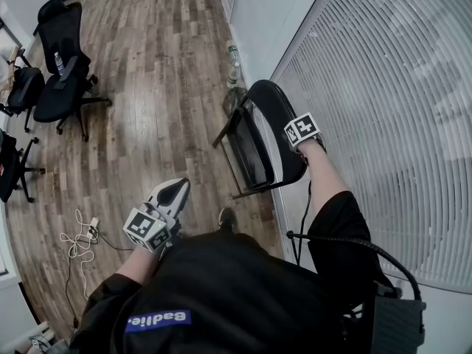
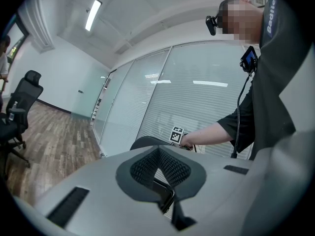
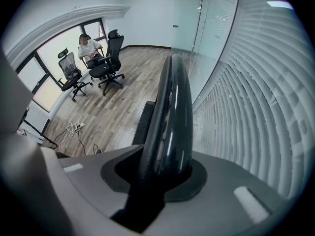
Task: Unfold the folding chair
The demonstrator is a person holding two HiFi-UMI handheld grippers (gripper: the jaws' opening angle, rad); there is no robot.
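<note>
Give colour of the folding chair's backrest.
The backrest is glossy black; right gripper view shows it best.

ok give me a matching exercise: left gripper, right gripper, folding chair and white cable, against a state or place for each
Column one
1 left gripper
2 right gripper
3 folding chair
4 white cable

Column two
A folded up beside the blinds
B jaws shut, nothing between them
C lying on the wood floor
D clamped on the top of the folding chair

Pairs: 1-B, 2-D, 3-A, 4-C
</note>
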